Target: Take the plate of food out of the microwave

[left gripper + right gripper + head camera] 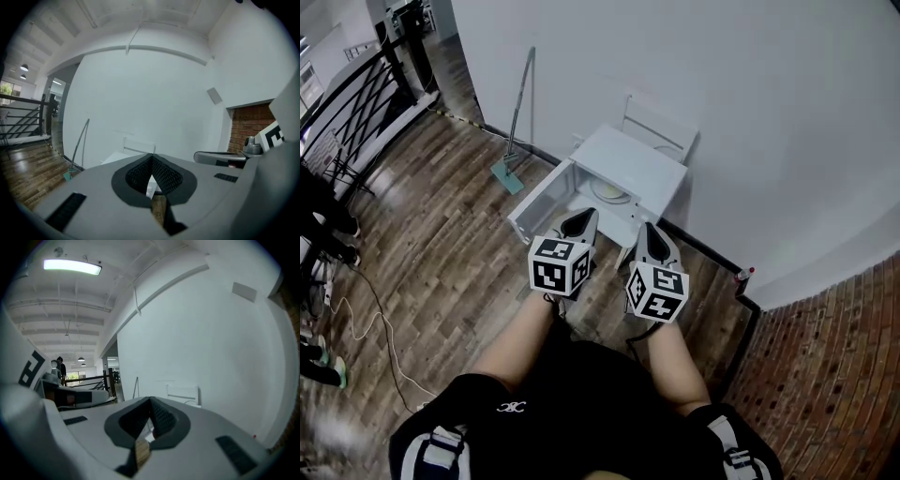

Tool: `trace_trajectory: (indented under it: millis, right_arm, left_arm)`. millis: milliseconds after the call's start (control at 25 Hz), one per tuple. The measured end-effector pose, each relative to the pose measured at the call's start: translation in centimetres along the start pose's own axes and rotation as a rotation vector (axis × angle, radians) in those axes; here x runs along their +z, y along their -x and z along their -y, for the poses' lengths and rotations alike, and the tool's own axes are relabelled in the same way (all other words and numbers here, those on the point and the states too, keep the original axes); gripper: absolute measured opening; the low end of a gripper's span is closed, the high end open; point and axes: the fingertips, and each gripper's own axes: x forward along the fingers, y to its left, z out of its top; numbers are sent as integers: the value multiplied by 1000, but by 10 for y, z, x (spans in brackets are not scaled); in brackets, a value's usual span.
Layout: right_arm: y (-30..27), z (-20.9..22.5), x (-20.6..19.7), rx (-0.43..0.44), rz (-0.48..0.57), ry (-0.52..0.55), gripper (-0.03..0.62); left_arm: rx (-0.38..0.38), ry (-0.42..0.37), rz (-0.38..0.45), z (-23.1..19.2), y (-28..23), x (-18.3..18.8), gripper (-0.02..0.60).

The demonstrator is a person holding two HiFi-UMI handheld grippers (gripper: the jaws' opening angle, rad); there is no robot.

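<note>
A white microwave [630, 167] stands on the wooden floor against the white wall, its door [541, 203] swung open to the left. Inside lies a pale plate [611, 192]; what is on it is too small to tell. Both grippers hang side by side in front of the opening, pointing at it and a short way from it. My left gripper [586, 217] has its jaws closed tip to tip with nothing between them, and the left gripper view shows the same for that gripper [152, 158]. My right gripper [649, 231] is likewise shut and empty, as the right gripper [151, 402] shows in its own view.
A long-handled mop [517, 122] leans on the wall left of the microwave. A white frame [661, 120] stands behind it. A dark railing [347, 108] and people's feet [333, 234] are at far left, with a cable [380, 328] on the floor. Brick paving [830, 375] lies to the right.
</note>
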Motion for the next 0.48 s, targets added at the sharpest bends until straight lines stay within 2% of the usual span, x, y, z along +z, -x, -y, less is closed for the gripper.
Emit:
trace_trajectory:
  millis: [160, 480]
  right_arm:
    - [-48, -13, 9, -13, -12, 19, 6]
    - [-139, -33, 21, -28, -36, 58, 6]
  left_arm:
    - [-36, 27, -4, -39, -33, 19, -2]
    - [-96, 29, -34, -110, -90, 42, -2]
